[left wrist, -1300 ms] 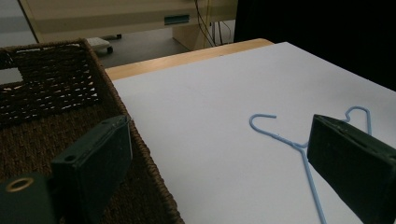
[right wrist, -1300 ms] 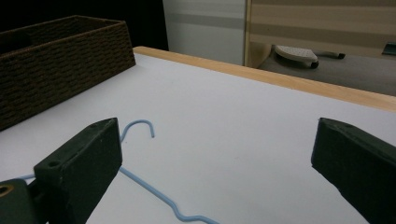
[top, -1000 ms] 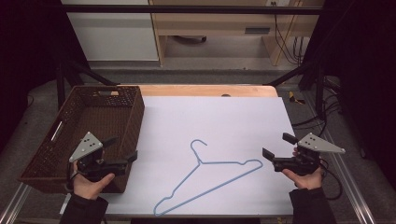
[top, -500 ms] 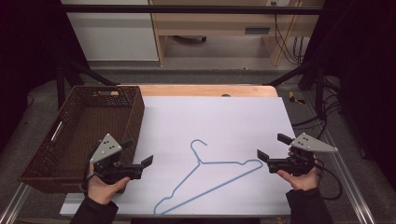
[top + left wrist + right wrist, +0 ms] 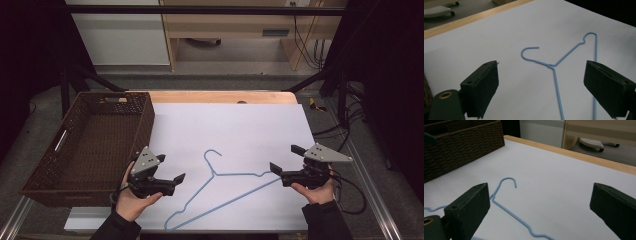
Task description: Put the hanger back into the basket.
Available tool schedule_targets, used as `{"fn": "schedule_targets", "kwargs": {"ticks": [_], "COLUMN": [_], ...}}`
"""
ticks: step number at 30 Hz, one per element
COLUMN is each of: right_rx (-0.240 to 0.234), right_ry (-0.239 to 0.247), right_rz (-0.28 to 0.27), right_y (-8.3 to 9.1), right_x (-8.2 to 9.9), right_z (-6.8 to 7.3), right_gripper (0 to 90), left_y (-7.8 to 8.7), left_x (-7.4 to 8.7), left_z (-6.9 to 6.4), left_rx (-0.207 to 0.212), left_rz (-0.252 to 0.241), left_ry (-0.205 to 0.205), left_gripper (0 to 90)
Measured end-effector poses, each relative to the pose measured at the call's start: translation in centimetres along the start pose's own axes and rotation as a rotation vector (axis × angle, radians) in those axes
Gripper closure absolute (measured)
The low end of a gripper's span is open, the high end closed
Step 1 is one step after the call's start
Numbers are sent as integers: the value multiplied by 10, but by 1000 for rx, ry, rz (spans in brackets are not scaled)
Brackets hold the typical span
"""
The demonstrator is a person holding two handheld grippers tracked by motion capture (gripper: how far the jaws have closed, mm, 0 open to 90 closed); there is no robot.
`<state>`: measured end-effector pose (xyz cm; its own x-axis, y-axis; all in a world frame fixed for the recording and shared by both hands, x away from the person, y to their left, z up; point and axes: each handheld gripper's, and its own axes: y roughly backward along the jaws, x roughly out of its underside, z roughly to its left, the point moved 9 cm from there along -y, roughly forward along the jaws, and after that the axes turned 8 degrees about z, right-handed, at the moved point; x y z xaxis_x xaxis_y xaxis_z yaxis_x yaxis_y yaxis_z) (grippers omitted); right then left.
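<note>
The left gripper (image 5: 170, 181) has its jaws spread wide with nothing between them; they have just closed a little. It has moved from the basket (image 5: 95, 135) toward the blue hanger (image 5: 220, 192), which lies flat on the table (image 5: 240, 125). The right gripper (image 5: 282, 172) waits with spread jaws near the hanger's other end. A grab looks close.

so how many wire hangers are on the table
1: a light blue wire hanger lies flat on the white table sheet, between the left gripper and the right gripper, right of the dark brown wicker basket.
</note>
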<state>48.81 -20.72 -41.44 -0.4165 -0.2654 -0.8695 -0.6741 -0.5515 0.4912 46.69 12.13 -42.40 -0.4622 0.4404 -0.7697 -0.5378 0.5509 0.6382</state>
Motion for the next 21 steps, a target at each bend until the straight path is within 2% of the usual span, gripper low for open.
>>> {"fn": "schedule_targets", "kwargs": {"ticks": [5, 7, 9, 10, 12, 18, 21], "right_rx": [-4, -5, -6, -6, -6, -7, -8], "right_ry": [-1, -2, -1, 1, 5, 6, 10], "right_rz": [3, 5, 4, 9, 12, 19, 21], "right_y": [-1, -1, -2, -3, -4, -6, -7], "right_x": [0, 0, 0, 1, 1, 2, 3], "right_z": [1, 2, 3, 4, 4, 5, 6], "right_gripper": [34, 35, 36, 36, 36, 38, 38], "left_y": [-14, -28, -32, -42, -52, -75, -80], "left_x": [-1, 0, 1, 4, 7, 17, 21], "left_z": [-7, -13, -14, -17, -21, -29, -31], "left_rx": [17, 27, 28, 41, 52, 68, 67], "left_rz": [35, 80, 94, 125, 156, 242, 263], "left_ry": [-4, -22, -25, -34, -42, -60, -74], "left_gripper": [154, 163, 176, 186, 204, 240, 284]}}
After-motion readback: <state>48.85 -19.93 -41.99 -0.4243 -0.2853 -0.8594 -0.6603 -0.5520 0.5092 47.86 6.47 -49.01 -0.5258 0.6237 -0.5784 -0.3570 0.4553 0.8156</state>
